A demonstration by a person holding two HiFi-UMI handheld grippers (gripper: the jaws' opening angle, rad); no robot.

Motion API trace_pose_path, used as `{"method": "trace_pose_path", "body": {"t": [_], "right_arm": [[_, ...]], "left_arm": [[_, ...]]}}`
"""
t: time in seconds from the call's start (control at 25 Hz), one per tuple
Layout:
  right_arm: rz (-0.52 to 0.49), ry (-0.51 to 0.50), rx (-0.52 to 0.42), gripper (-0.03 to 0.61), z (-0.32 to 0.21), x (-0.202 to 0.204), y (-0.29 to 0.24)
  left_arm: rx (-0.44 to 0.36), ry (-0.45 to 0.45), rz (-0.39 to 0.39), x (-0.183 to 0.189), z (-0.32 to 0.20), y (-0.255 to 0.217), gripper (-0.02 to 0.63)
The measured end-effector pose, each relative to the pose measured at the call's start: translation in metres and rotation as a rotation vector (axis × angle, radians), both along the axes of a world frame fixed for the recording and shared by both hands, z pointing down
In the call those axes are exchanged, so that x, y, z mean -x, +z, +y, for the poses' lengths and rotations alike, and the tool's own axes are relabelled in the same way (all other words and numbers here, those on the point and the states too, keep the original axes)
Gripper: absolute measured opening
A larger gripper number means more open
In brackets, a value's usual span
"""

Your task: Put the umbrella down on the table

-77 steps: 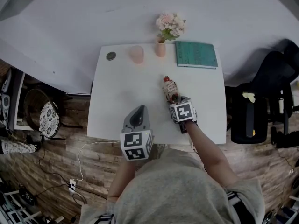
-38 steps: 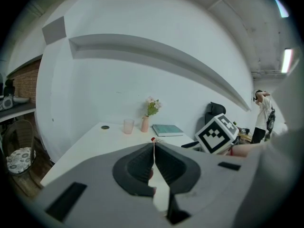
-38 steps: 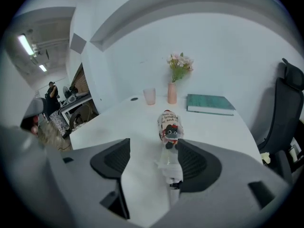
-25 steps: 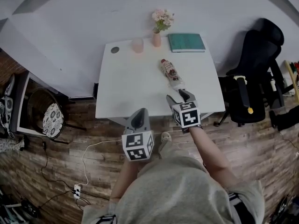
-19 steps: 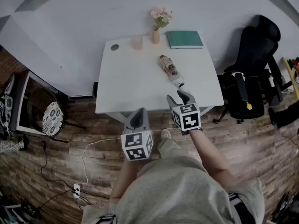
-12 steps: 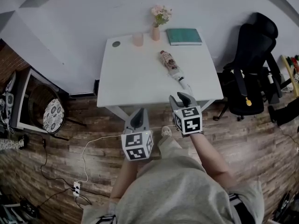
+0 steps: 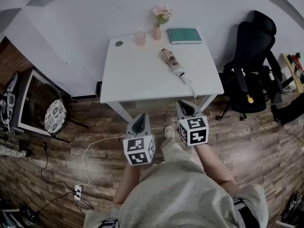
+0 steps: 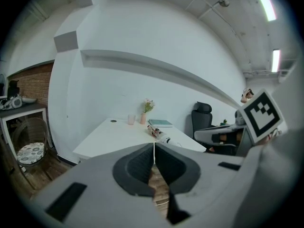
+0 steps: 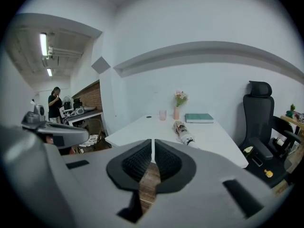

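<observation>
The umbrella (image 7: 172,62) is lying flat on the white table (image 7: 137,80), folded up, with its handle end and thin strap trailing toward the near edge. It's out ahead of the right gripper (image 7: 185,107) and well apart from it now. That's the big change: a few seconds back the right gripper was over the table, right at the umbrella's near end. A second ago its jaws were spread just short of the handle. Since then both grippers have backed off past the table edge and sit over the wood floor. The right gripper's jaws have just been closing, and in the right gripper view they're pretty much together with nothing between them, only floor showing through the slit. So the right gripper is empty and touching nothing. The left gripper (image 7: 140,121) is beside it, also back from the table, jaws closed on nothing in the left gripper view. Beyond the umbrella, at the far edge from the grippers, there's a pink cup (image 7: 139,38), a small vase of flowers (image 7: 157,31) and a teal book (image 7: 185,35). A black office chair (image 7: 251,56) stands off to the right gripper's right.
</observation>
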State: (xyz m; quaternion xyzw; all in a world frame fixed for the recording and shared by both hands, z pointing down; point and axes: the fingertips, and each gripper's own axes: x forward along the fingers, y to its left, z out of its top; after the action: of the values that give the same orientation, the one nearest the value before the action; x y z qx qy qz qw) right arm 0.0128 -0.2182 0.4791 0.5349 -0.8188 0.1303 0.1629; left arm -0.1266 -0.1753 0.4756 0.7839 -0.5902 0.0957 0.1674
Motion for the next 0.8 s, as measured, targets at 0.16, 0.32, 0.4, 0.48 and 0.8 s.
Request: {"method": "trace_pose_path", "body": {"t": [0.16,0.32,0.4,0.48,0.8], "right_arm": [[-0.001,0.007,-0.03,0.003,0.019,-0.005,-0.009],[-0.007,0.005,-0.051,0.003,0.039,-0.008,-0.014],[-0.011,0.006,-0.06,0.003,0.047,-0.009,-0.016],[-0.018,0.005,-0.061,0.003,0.054,-0.012,-0.017],[-0.028,-0.007,-0.066,0.003,0.068,-0.01,-0.019]], "left_arm": [[-0.005,0.006,0.001,-0.003,0.015,-0.003,0.009],[-0.01,0.01,0.001,-0.004,0.029,-0.005,0.009],[-0.012,0.009,-0.001,-0.005,0.035,-0.006,0.009],[-0.014,0.008,-0.002,-0.007,0.04,-0.008,0.009],[-0.025,0.004,-0.003,-0.009,0.052,-0.01,0.009]]}}
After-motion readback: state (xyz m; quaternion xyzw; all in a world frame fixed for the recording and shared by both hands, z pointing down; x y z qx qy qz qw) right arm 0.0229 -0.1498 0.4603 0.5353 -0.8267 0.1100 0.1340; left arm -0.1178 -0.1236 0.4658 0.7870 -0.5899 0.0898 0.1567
